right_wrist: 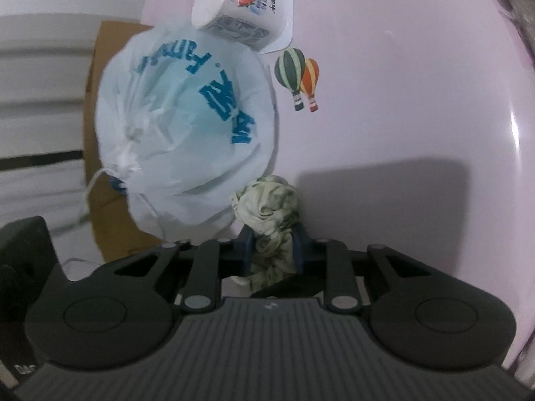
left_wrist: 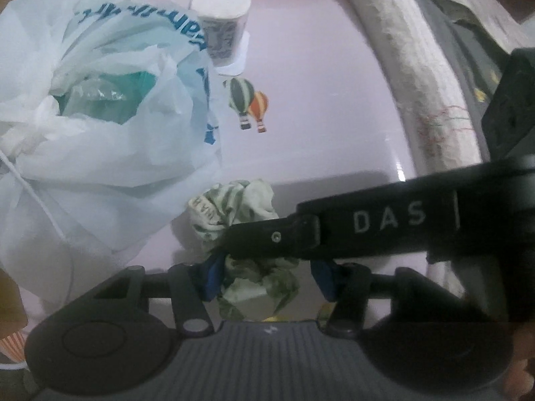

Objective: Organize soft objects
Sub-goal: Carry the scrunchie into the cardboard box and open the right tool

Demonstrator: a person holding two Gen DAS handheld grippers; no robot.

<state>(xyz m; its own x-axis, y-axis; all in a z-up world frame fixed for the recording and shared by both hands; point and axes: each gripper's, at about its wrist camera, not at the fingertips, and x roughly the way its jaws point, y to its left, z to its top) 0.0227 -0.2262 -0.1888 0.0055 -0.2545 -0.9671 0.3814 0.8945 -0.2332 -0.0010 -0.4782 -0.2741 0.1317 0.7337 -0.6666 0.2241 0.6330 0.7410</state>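
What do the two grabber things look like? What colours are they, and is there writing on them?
Both are black. The left gripper and right gripper each have a ribbed grey block in the middle, round black housings on both sides, silver rivets on the link bars, and blue pads inside the jaws. In the left wrist view, the right gripper's side shows white letters "DAS".

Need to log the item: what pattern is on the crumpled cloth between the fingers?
The crumpled soft cloth is off-white with green leafy blotches; the right wrist view shows it best.
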